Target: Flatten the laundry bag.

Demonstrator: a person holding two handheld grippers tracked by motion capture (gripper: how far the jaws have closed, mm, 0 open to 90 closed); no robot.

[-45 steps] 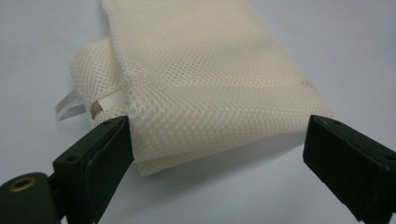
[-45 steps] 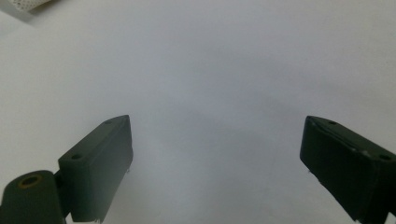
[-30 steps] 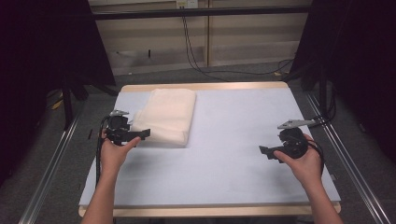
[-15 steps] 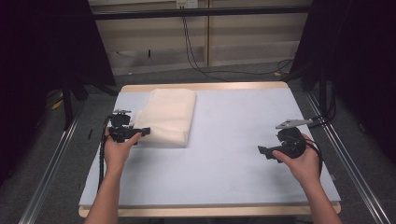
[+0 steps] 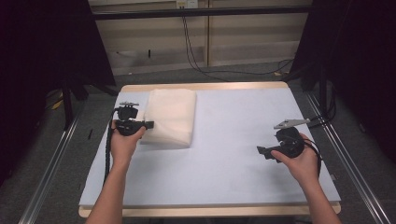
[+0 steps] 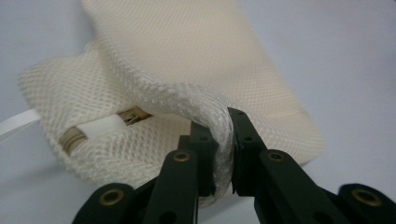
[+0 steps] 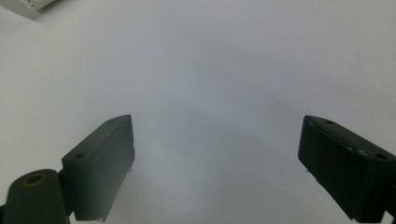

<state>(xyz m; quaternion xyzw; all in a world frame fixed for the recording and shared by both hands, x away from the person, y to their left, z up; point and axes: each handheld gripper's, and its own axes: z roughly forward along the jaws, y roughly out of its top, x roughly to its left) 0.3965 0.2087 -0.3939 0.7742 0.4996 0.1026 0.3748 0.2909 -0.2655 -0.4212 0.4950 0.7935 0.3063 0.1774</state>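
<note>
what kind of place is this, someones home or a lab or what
Most likely a lab or recording station, not a home: a bare white-topped table on metal floor rails, black curtains on both sides, and cables hanging down the back wall.

A cream mesh bag [image 6: 196,65] — woven in a fine honeycomb net — is seen at ten o'clock on the pale blue-grey table [image 5: 233,140], which is edged in light wood. A white ribbon [image 6: 16,123] is shown beside it. Black jaws with brass-coloured rivets are carried by both grippers.
</note>
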